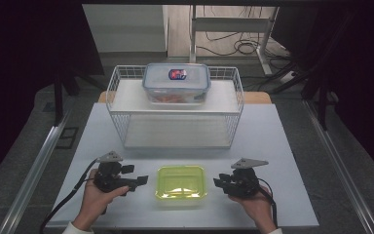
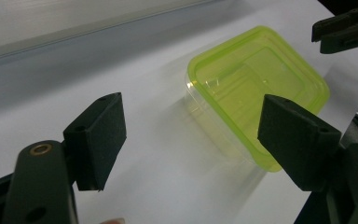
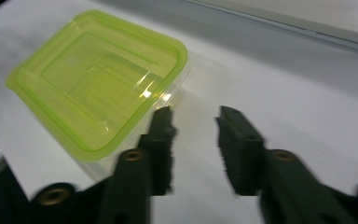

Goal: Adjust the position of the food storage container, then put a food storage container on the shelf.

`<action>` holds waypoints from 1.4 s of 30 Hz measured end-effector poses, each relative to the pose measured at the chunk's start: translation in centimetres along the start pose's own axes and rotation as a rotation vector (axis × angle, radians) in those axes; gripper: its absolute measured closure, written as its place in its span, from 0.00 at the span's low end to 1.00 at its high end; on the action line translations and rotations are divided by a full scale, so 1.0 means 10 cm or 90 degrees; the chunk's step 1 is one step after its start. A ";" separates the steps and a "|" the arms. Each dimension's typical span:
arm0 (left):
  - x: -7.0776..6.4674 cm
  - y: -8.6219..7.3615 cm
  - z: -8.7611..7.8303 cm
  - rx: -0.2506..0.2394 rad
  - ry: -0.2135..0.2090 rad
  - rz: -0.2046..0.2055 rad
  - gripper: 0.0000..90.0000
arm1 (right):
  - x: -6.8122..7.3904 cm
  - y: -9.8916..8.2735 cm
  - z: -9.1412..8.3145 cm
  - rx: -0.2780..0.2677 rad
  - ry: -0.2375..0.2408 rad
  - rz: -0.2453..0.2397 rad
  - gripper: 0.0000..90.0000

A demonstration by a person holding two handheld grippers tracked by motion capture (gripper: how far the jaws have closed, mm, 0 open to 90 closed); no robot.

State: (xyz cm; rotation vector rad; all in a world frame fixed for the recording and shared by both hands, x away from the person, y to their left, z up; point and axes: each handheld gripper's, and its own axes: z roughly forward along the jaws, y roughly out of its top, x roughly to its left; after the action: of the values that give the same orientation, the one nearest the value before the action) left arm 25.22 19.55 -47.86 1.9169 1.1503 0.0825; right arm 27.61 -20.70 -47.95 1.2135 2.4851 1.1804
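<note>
A shallow clear container with a yellow-green lid (image 1: 180, 183) lies flat on the white table near the front edge. My left gripper (image 1: 140, 181) is just left of it, held in a hand, jaws pointing at it. In the left gripper view the container (image 2: 256, 88) is ahead and to the right, and the left gripper (image 2: 191, 140) stands wide open with nothing between its pads. My right gripper (image 1: 218, 182) sits just right of the container. In its own view the right gripper (image 3: 196, 116) is open with a narrower gap, and the container (image 3: 98, 79) lies ahead on the left.
A white wire rack (image 1: 117, 122) stands at the back of the table (image 1: 272, 146). On its upper shelf rests a clear box with a blue-rimmed lid (image 1: 176, 83) and something orange inside. The right gripper's jaw tips (image 2: 345, 28) show beyond the green container.
</note>
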 end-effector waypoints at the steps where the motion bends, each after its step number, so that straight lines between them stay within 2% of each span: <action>1: 0.00 0.00 -0.01 -0.001 -0.002 0.000 0.26 | -0.02 0.00 -0.02 -0.004 0.006 0.009 0.64; 5: -0.03 -0.01 -0.02 -0.005 -0.014 -0.001 0.26 | -0.06 -0.03 -0.07 -0.022 0.041 0.046 0.52; 8: -0.05 -0.02 -0.01 -0.002 -0.022 -0.003 0.26 | -0.06 -0.04 -0.06 -0.018 0.041 0.046 0.47; 9: -0.06 -0.03 0.00 -0.002 -0.026 -0.005 0.26 | -0.07 -0.04 -0.05 -0.017 0.054 0.053 0.45; 11: -0.07 -0.03 0.00 -0.004 -0.030 -0.008 0.26 | -0.06 -0.05 -0.04 -0.014 0.055 0.054 0.42; 17: -0.08 -0.03 0.01 -0.006 -0.037 -0.014 0.26 | -0.06 -0.04 -0.03 -0.016 0.059 0.060 0.39; 19: -0.09 -0.04 0.03 -0.020 -0.034 -0.017 0.26 | -0.05 -0.04 -0.02 -0.014 0.058 0.060 0.39; 24: -0.11 -0.06 0.09 -0.015 -0.057 -0.032 0.26 | -0.04 -0.04 0.00 -0.013 0.062 0.061 0.38; 25: -0.12 -0.06 0.13 -0.009 -0.072 -0.041 0.26 | -0.03 -0.04 0.01 -0.014 0.069 0.061 0.38; 26: -0.12 -0.06 0.13 -0.009 -0.072 -0.041 0.26 | -0.03 -0.04 0.01 -0.014 0.069 0.061 0.38; 27: -0.13 -0.07 0.17 -0.005 -0.089 -0.056 0.26 | -0.01 -0.04 0.02 -0.014 0.075 0.064 0.38; 33: -0.14 -0.09 0.25 -0.009 -0.098 -0.078 0.27 | -0.01 -0.03 0.05 -0.020 0.089 0.070 0.38; 35: -0.13 -0.09 0.31 -0.005 -0.110 -0.098 0.28 | -0.01 -0.02 0.08 -0.024 0.087 0.077 0.38; 37: -0.13 -0.10 0.33 -0.002 -0.116 -0.105 0.29 | -0.01 -0.02 0.09 -0.024 0.089 0.082 0.38; 39: -0.11 -0.10 0.41 0.010 -0.136 -0.129 0.30 | -0.01 0.00 0.13 -0.029 0.097 0.094 0.39; 40: -0.11 -0.10 0.41 0.010 -0.136 -0.129 0.30 | -0.01 0.00 0.13 -0.029 0.097 0.094 0.39; 42: -0.09 -0.11 0.47 0.019 -0.137 -0.148 0.31 | -0.01 0.01 0.19 -0.027 0.098 0.099 0.40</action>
State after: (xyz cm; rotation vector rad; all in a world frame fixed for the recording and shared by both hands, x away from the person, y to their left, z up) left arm 26.09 16.04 -51.19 1.7563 1.2220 -0.2628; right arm 28.53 -19.64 -49.19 1.3753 2.4962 1.4071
